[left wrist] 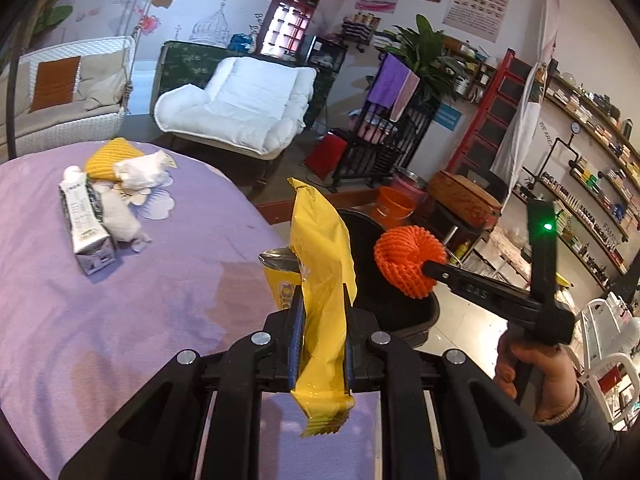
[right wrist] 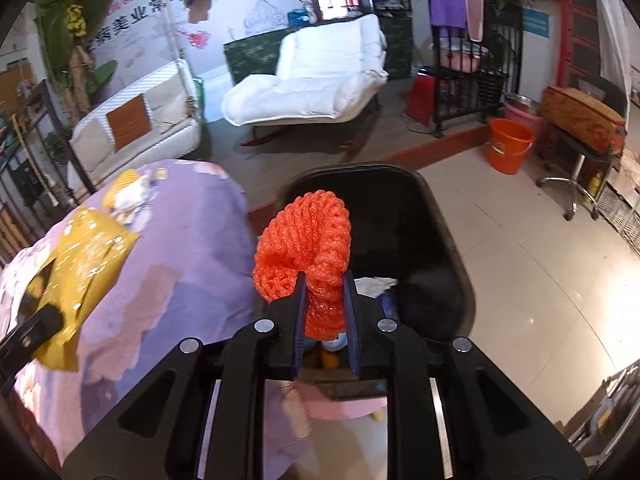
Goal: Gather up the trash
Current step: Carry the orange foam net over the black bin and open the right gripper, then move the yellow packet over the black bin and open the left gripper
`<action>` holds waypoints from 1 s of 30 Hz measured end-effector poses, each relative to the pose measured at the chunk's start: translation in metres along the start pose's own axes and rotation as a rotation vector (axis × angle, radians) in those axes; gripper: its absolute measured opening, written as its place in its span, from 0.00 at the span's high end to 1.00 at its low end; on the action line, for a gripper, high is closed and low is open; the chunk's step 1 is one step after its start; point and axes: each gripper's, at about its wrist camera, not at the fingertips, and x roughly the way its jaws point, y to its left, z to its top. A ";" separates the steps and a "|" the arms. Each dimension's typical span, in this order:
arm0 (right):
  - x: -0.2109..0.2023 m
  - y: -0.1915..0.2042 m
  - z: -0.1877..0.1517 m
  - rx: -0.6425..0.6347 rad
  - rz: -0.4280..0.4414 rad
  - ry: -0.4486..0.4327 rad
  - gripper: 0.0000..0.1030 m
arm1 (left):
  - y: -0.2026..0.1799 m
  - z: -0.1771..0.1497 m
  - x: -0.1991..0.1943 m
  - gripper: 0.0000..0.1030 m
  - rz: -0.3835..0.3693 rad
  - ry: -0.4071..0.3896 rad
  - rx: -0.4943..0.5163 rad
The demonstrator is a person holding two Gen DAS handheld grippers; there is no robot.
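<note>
A yellow snack wrapper (left wrist: 320,280) is clamped between the blue pads of the left gripper (left wrist: 320,320), jaws pressed together on it; the wrapper stands upright, its top end reaching above the fingers and its crimped lower end hanging behind them. It is held at the right edge of the purple tablecloth (left wrist: 140,300), just beside a black trash bin (left wrist: 400,312) standing on the floor against that edge. An orange foam fruit net (right wrist: 308,248) is pinched by the right gripper (right wrist: 325,316), jaws closed on its lower part, and is held over the bin's open mouth (right wrist: 440,240). Inside the bin, a white scrap and a few other pieces are seen, too hidden to name. In the left wrist view, the right gripper (left wrist: 430,270) is seen with the net (left wrist: 408,260) at its tip, gripped by a person's hand (left wrist: 536,372) in a dark sleeve.

Left on the cloth near its far edge: a white-and-grey carton (left wrist: 86,224) lying flat, crumpled white tissue (left wrist: 142,174), another white wad (left wrist: 120,216) touching the carton, and a yellow ribbed foam piece (left wrist: 110,156) behind the tissue. Beyond the table, a white padded lounge chair (left wrist: 240,104), an orange bucket (right wrist: 508,146) on the tiled floor and a white wicker sofa (left wrist: 60,92) are seen.
</note>
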 end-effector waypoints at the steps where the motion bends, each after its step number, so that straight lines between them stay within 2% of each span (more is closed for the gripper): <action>1: 0.006 -0.003 0.002 0.004 -0.010 0.010 0.82 | -0.003 -0.002 0.003 0.84 -0.006 0.006 0.003; 13: 0.079 -0.026 0.016 0.052 -0.060 0.171 0.82 | -0.018 -0.005 0.018 0.84 -0.041 0.042 0.040; 19: 0.094 -0.024 0.016 0.028 -0.101 0.188 0.62 | -0.017 -0.006 0.026 0.84 -0.057 0.066 0.037; 26: 0.096 -0.025 0.012 0.021 -0.097 0.203 0.51 | -0.021 -0.006 0.030 0.84 -0.067 0.079 0.046; 30: 0.088 -0.024 0.009 0.020 -0.093 0.188 0.38 | -0.025 -0.005 0.034 0.84 -0.069 0.088 0.057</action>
